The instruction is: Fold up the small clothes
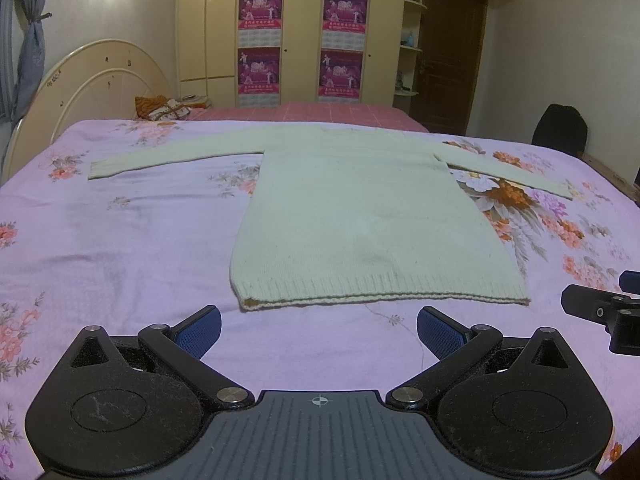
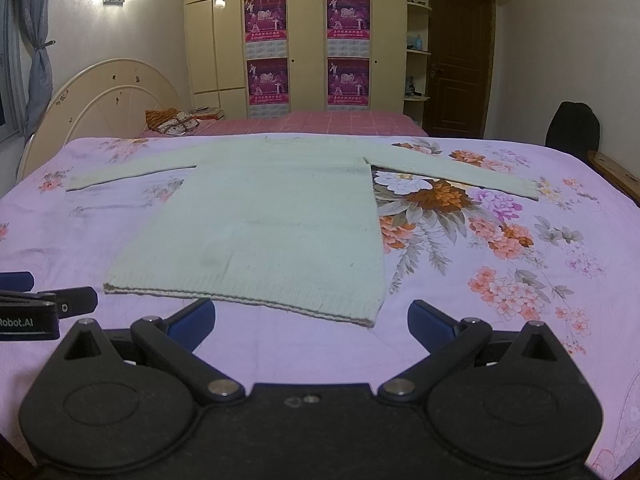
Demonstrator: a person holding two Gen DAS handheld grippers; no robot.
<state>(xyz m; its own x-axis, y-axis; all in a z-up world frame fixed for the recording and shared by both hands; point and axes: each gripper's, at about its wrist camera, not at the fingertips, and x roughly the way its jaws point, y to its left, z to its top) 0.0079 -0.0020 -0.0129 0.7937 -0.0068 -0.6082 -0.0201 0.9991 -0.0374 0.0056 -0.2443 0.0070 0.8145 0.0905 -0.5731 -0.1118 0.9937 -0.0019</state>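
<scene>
A pale green knitted sweater (image 1: 360,216) lies flat on the bed, hem toward me, both sleeves spread out sideways. In the right wrist view the same sweater (image 2: 264,232) sits left of centre. My left gripper (image 1: 318,330) is open, its blue pads just short of the hem, nothing between them. My right gripper (image 2: 310,322) is open too, hovering near the hem's right corner (image 2: 370,322). Each gripper shows at the edge of the other's view: the right gripper (image 1: 600,308) and the left gripper (image 2: 36,304).
The bed has a lilac floral sheet (image 1: 120,240) with a cream headboard (image 1: 100,84) at the left. A pink bed (image 1: 312,114) with a cushion lies behind, then wardrobes with posters (image 1: 260,44). A dark chair (image 1: 560,128) and a brown door (image 1: 452,48) stand at the right.
</scene>
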